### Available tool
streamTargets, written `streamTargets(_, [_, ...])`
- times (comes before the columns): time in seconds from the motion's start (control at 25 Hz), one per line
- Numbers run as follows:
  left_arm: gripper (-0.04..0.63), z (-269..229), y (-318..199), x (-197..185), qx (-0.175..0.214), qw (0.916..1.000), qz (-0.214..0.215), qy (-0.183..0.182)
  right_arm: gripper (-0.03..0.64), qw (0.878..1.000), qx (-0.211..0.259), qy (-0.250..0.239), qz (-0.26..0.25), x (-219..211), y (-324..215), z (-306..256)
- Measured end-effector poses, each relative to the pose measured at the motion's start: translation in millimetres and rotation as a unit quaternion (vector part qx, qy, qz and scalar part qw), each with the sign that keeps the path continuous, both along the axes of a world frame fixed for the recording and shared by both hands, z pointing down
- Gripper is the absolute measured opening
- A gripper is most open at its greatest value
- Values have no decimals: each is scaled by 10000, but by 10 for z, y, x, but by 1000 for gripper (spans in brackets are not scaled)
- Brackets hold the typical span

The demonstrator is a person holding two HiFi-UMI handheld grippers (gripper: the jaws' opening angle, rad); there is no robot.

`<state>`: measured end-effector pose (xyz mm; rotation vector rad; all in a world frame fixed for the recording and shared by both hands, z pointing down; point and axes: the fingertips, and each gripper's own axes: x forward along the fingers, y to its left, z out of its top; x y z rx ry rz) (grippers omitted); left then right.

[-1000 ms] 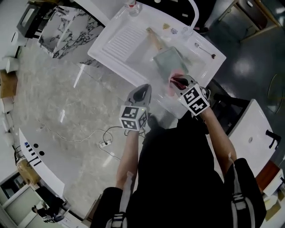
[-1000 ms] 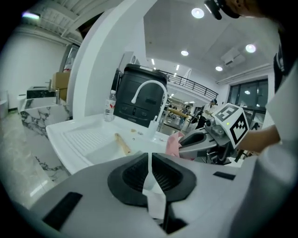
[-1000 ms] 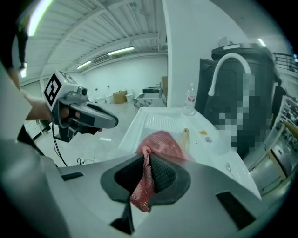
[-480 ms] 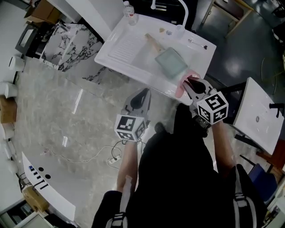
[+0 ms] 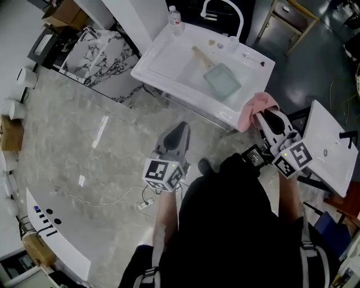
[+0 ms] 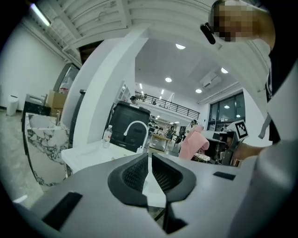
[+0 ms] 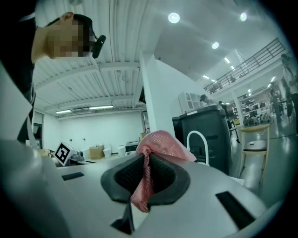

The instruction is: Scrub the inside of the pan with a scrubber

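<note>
A square grey-green pan (image 5: pixel 223 80) with a wooden handle lies in the white sink (image 5: pixel 163 56) in the head view. My right gripper (image 5: pixel 265 119) hangs off the sink's near right corner, away from the pan, shut on a pink mesh scrubber (image 5: pixel 253 108). In the right gripper view the scrubber (image 7: pixel 156 144) is pinched between the jaws of the right gripper (image 7: pixel 145 174) and bunches above them. My left gripper (image 5: pixel 175 135) is held over the floor in front of the sink, shut and empty. In its own view, the left gripper (image 6: pixel 150 173) has its pads close together.
A curved faucet (image 5: pixel 228 8), a water bottle (image 5: pixel 176 17) and a spoon (image 5: pixel 253 58) sit along the sink's far rim. A second white basin (image 5: pixel 329 149) stands at the right. A marble-faced unit (image 5: pixel 95 45) is left of the sink; a cable (image 5: pixel 112 194) lies on the floor.
My right gripper has carried the pink scrubber from over the sink basin out past its near right corner. The person has stepped back; the left gripper stays shut over the floor.
</note>
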<state>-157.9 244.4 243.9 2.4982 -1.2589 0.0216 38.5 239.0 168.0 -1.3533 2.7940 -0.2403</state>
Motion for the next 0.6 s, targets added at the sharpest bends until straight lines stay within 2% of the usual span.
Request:
streamTargets(0.16, [49,36,125,-17,-97,9999,-86,12,40,9992,59,201,-354,-86,119,-45])
streamTargets(0.36, [49,-49,102,26,53,9999,20,-154,41,9993,-18,221,-299,-136,123,5])
streamTargets(0.6, [49,-208,74,149,148,9996,158,-160,41,9994,2,235,-270,-192,159,-14])
